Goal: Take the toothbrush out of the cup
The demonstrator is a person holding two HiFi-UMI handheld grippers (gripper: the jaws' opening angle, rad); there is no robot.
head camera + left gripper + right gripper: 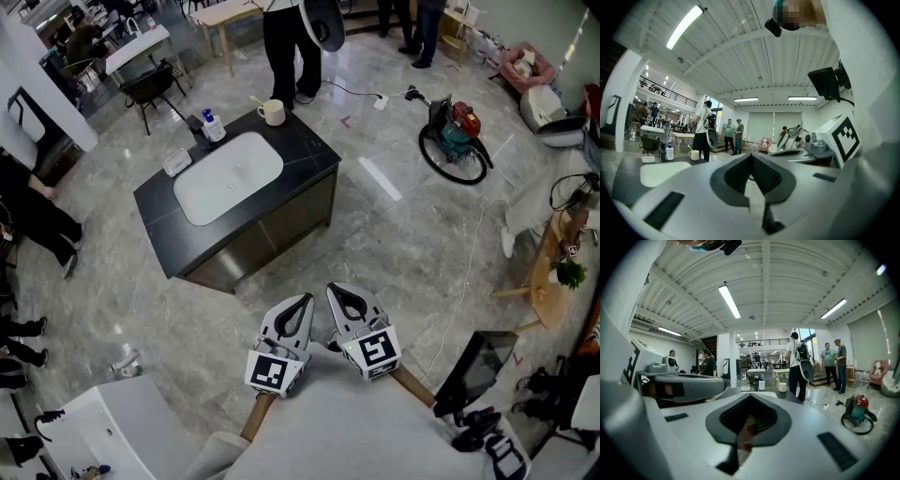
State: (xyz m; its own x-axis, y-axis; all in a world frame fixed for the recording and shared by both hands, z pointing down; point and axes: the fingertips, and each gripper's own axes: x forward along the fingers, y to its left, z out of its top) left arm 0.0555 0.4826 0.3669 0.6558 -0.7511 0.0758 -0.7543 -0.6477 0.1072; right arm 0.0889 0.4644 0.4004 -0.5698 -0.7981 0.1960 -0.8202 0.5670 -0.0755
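The left tongs and right tongs are both clenched on nothing, side by side, well apart from the bench, where the toothbrush leans in the cup.

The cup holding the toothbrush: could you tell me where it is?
Head view, upper centre: the cup stands on the black counter, far corner, right of the bottle.

Held side by side in front of the body, the left hand-held gripper points level and the right hand-held gripper slightly downward, both jaws closed on nothing.
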